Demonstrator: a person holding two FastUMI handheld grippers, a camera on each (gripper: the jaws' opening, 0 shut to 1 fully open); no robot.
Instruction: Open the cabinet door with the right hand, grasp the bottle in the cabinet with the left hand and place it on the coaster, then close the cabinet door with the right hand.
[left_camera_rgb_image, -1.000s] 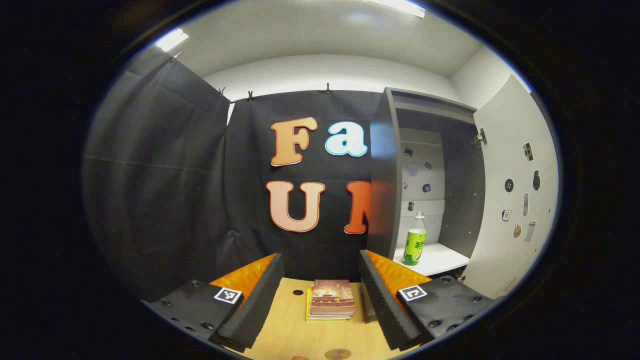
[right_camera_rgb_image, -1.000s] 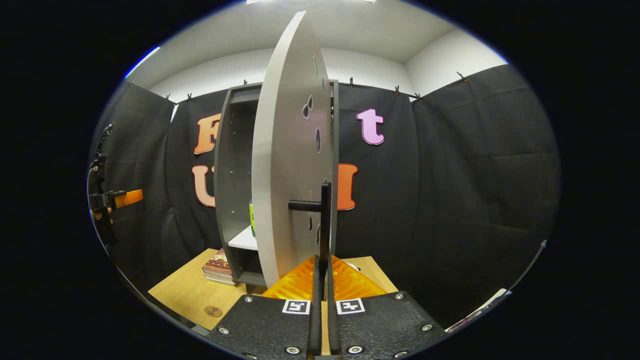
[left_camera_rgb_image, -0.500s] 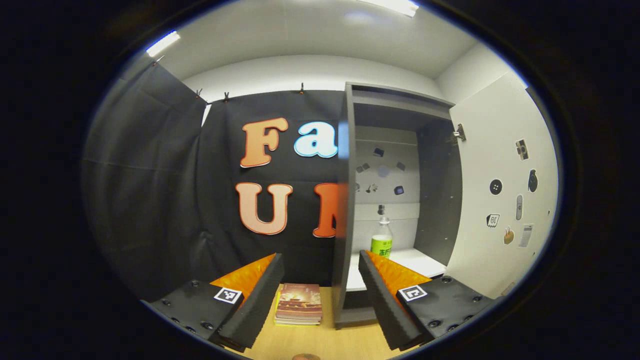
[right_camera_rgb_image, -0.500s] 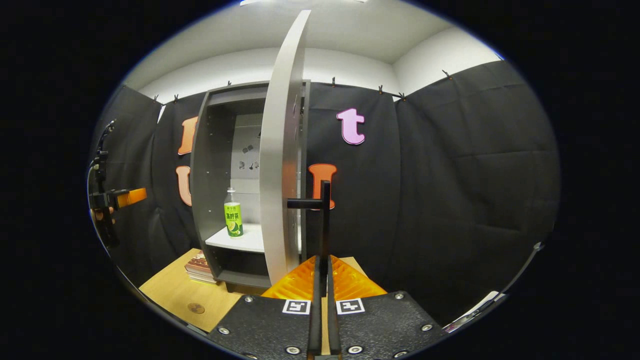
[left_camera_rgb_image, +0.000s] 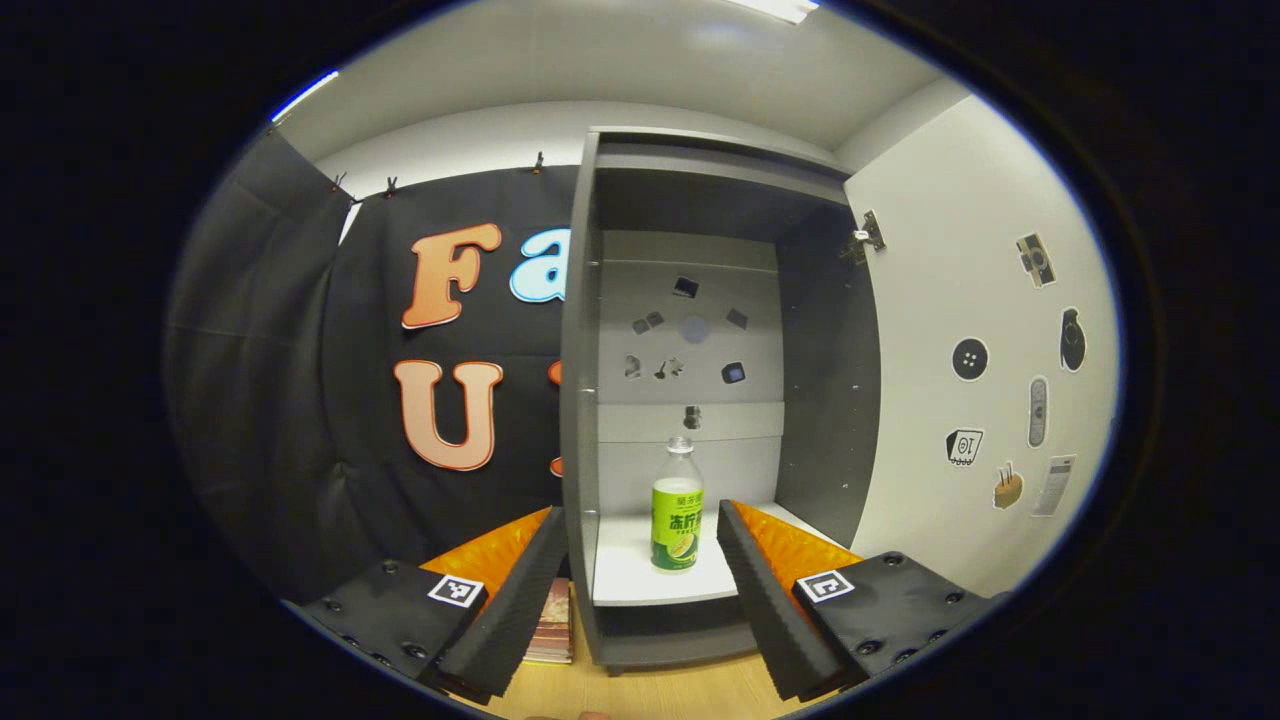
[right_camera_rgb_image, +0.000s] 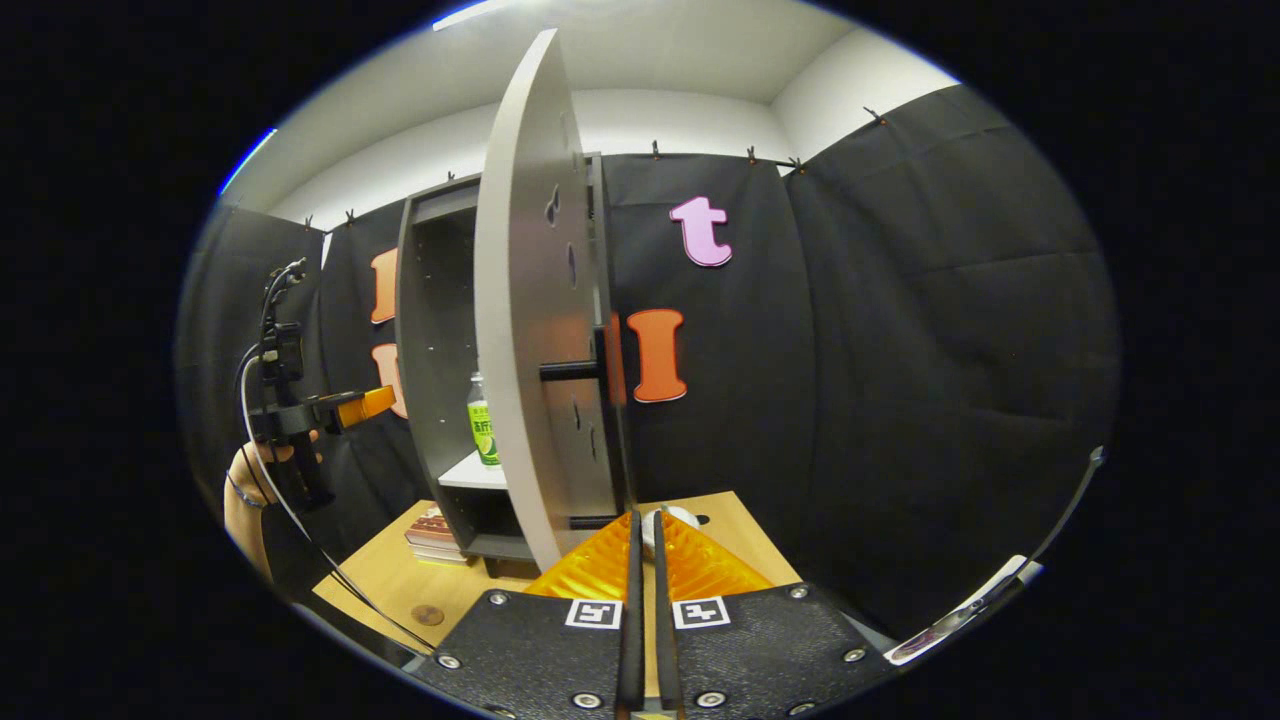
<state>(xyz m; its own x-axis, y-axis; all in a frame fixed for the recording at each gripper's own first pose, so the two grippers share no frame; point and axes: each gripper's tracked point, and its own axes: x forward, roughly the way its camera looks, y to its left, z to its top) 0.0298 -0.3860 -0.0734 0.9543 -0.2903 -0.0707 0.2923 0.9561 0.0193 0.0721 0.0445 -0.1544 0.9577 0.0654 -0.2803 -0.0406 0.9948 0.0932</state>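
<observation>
The left gripper (left_camera_rgb_image: 640, 560) now faces straight into the open cabinet (left_camera_rgb_image: 580, 400), where a second ago it pointed at the black cloth wall with the cabinet off to its right. Its fingers are spread wide and hold nothing. The bottle (left_camera_rgb_image: 677, 510) stands upright on the white shelf (left_camera_rgb_image: 625, 575), ahead of the fingers and in the gap between them, nearer the right finger; earlier it sat beyond the right finger. The stack of books (left_camera_rgb_image: 553, 625) has slid from between the fingers to behind the left finger. The cabinet door (left_camera_rgb_image: 975, 330) hangs open at the far right, stickers on its inner face.

In the right gripper view the right gripper (right_camera_rgb_image: 645, 530) has its fingers drawn to a narrow slit with nothing between them. The black door handle (right_camera_rgb_image: 575, 369), which stood between the fingertips a second ago, is now above and left of them, apart from them. The door (right_camera_rgb_image: 530, 300) shows edge-on ahead of the fingers, the bottle (right_camera_rgb_image: 483, 420) peeking out left of it. The left gripper (right_camera_rgb_image: 365, 405) and the hand (right_camera_rgb_image: 250, 480) holding it sit farther in from the left edge than before. A round coaster (right_camera_rgb_image: 427, 614) lies on the wooden table (right_camera_rgb_image: 380, 580), left of the fingers.
</observation>
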